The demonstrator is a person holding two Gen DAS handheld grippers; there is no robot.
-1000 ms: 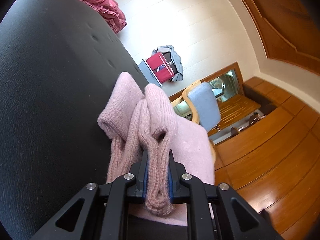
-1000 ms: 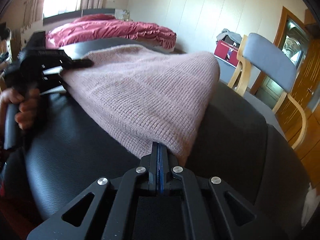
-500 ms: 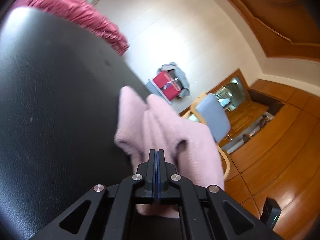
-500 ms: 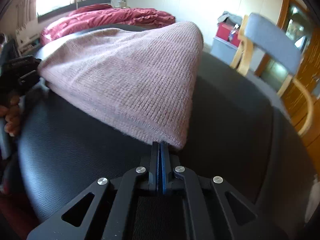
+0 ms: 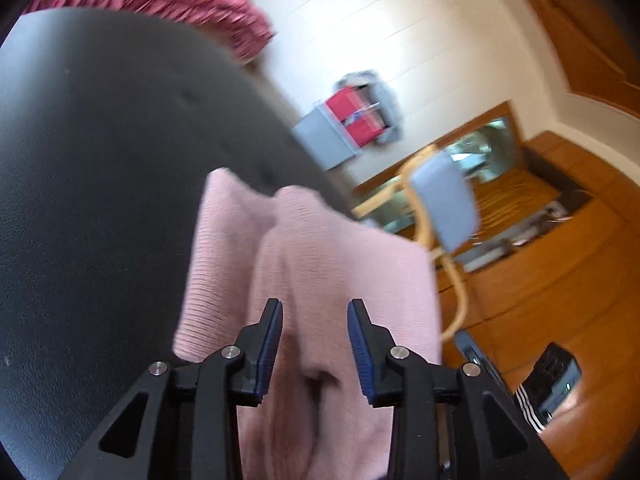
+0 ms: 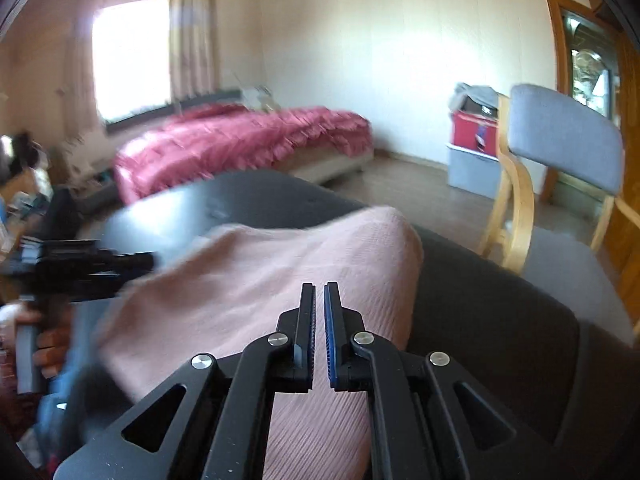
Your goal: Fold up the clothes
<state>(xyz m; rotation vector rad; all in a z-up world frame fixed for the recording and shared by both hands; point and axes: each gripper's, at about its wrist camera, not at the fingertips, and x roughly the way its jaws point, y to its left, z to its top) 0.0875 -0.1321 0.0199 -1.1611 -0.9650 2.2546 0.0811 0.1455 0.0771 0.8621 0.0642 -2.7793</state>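
1. Knitwear sits nearest: a pink sweater (image 5: 320,280), folded over itself, lies on the black padded tabletop (image 5: 100,160), reaching from each tool's tips out toward 12 o'clock.
2. The left tool (image 5: 315,322) is opening; its blue pads stand apart, the knit showing between them but not pinched, so it has let go.
3. The right tool (image 6: 319,308) shows only a thin slit between its jaws, widening slightly, with nothing caught in it; the sweater (image 6: 280,280) lies beneath and beyond.
4. In the right wrist view, the left tool (image 6: 132,264) is at 9 o'clock, at the garment's edge, a hand (image 6: 48,344) on its handle.
5. Handling, as a judgement: the knit looks soft, light and limp, likely to sag and stretch if lifted by one point. Taking it at two corners of a ribbed edge should keep the fold square.
6. Farther out: a grey-backed wooden chair (image 6: 560,140) at 2 o'clock, a red bed (image 6: 240,136) at 11 o'clock, and a grey bin (image 6: 472,160) against the wall.
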